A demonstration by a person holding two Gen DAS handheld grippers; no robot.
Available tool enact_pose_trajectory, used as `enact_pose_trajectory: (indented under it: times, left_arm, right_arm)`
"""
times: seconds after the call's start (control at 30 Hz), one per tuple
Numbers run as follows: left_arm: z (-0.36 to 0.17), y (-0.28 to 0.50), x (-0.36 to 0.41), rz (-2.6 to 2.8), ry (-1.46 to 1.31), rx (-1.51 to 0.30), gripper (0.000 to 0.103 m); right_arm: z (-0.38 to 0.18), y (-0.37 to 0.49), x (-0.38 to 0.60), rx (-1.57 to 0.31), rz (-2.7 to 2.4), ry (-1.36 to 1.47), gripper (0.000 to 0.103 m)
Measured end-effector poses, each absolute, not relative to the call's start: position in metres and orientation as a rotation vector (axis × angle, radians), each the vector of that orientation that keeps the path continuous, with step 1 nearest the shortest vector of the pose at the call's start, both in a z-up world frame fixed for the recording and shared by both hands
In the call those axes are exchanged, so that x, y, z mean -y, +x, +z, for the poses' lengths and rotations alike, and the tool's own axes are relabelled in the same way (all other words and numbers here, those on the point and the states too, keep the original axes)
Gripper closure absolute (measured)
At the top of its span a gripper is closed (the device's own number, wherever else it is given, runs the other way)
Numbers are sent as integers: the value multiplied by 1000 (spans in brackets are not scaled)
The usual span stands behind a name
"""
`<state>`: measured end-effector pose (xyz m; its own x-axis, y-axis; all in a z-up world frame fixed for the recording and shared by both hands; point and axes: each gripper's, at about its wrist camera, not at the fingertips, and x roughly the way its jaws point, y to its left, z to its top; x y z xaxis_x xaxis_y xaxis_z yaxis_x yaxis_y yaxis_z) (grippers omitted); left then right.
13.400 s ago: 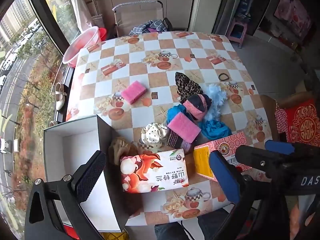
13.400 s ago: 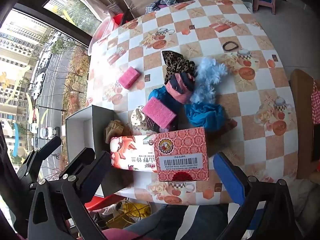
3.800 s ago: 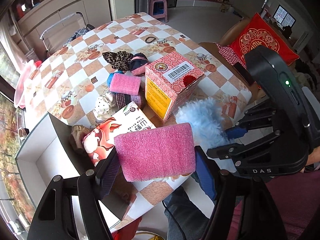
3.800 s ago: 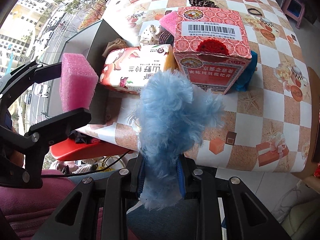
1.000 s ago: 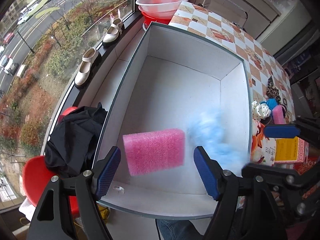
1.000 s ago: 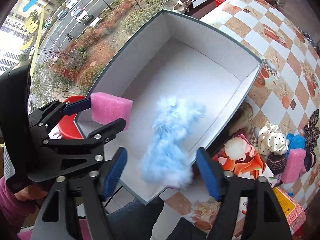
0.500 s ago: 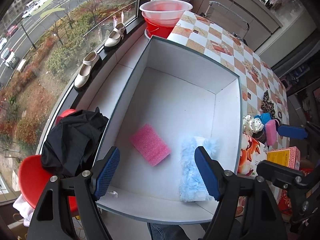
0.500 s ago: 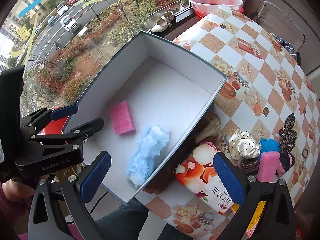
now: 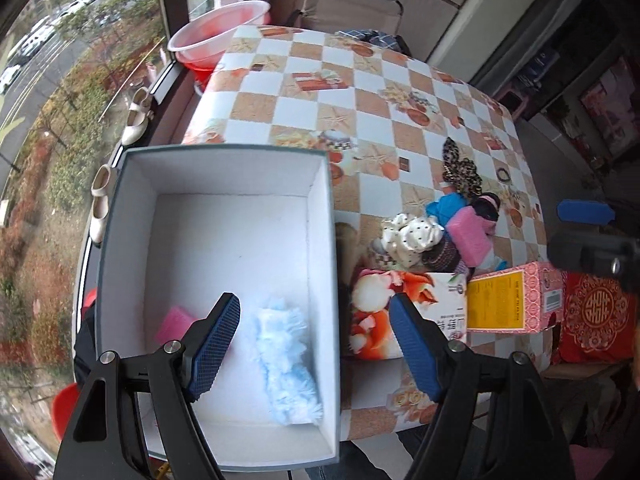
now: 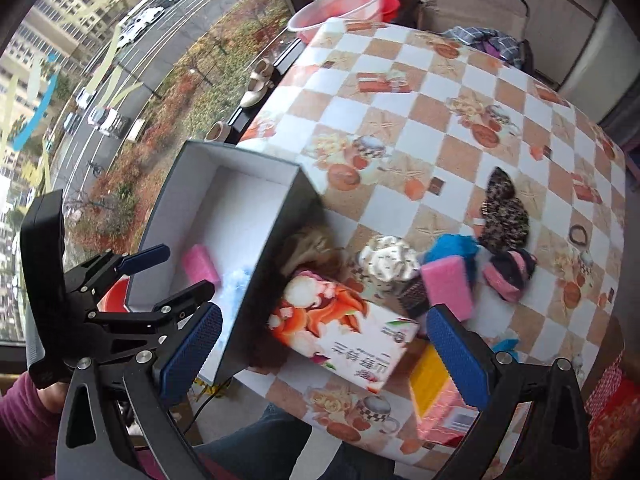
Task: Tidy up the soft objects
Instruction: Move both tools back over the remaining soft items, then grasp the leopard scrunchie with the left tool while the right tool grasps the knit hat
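Note:
A white storage box (image 9: 120, 208) (image 10: 176, 184) stands at the table's left edge. Inside lie a pink sponge (image 9: 174, 319) (image 10: 200, 265) and a fluffy light-blue duster (image 9: 286, 354) (image 10: 236, 280). My left gripper (image 9: 316, 342) (image 10: 168, 270) is open and empty above the box's near end. My right gripper (image 10: 326, 354) is open and empty above a tissue pack (image 10: 340, 336) (image 9: 404, 312). A pile on the table holds a second pink sponge (image 9: 470, 234) (image 10: 446, 286), a polka-dot scrunchie (image 9: 412, 236) (image 10: 388, 262), blue cloth (image 9: 446, 204) (image 10: 450, 248), a leopard scrunchie (image 9: 460, 170) (image 10: 504, 210) and a dark-and-pink piece (image 10: 508, 272).
A pink carton (image 9: 516, 300) (image 10: 440, 396) lies right of the tissue pack. A tan soft item (image 10: 310, 248) sits against the box wall. A black hair tie (image 10: 578, 234) lies far right. A pink basin (image 9: 218, 34) stands past the table's far-left corner.
Both grippers have pulled back from the box and swung right toward the table. The sponge and the duster stay in the box.

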<state>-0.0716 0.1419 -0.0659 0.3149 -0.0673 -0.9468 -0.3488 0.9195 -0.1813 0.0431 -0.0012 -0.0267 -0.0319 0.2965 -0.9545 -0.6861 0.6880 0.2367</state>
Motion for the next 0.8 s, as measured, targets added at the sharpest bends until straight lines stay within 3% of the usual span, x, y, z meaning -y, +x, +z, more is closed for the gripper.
enact_pose_trajectory:
  times: [0.17,0.37,0.8]
  left_arm:
    - [-73,-23,-105,91,-324,-1305,23]
    - [-103,46,-57,5,-253,-1399,23]
    - [-148,144,-16,17,-138,-1496,23]
  right_arm:
    - [-31,111,76,-1410,612,-253,0]
    - [-93,161,136,-1533,445,-213,0]
    - [-207,216,129,-1651,466,-127,0]
